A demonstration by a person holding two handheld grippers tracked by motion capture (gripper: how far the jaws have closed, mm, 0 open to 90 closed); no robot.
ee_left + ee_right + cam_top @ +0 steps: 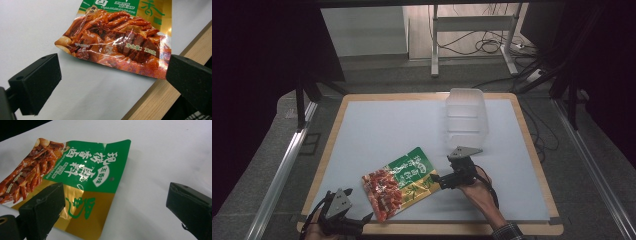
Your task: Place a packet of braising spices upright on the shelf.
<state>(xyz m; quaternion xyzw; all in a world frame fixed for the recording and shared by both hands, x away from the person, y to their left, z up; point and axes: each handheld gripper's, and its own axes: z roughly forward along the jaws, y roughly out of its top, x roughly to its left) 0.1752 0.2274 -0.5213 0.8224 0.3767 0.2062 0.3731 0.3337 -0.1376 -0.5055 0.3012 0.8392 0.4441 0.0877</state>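
Jaws of both grippers are seen spread wide, with nothing held between them.

Left gripper point(368, 218): located at the near-left corner of the table point(377, 125), over the wooden near edge, held by a hand point(314, 227) entering from the bottom. In the left gripper view the two black jaws point(110, 75) are seen far apart; the near end of the pouch lies ahead of them, flat on the white mat, close to the wooden edge strip. No contact with the pouch is seen.

Right gripper point(437, 181): located right of centre near the near edge, held by the other hand point(477, 190); a grey plate is seen on its top. In the right gripper view its jaws point(112, 205) are seen wide apart. One jaw is seen in front of the pouch's gold margin; whether it touches the foil cannot be told. The other jaw is over bare mat.

Pouch point(399, 182): a flat snack pouch, green and gold at one end, a red-brown food print at the other. It is laid diagonally on the near half of the table, between the two grippers, with the printed end towards the near edge.

Tub point(467, 117): a clear plastic tub is placed on the far-right part of the table, well apart from the pouch.
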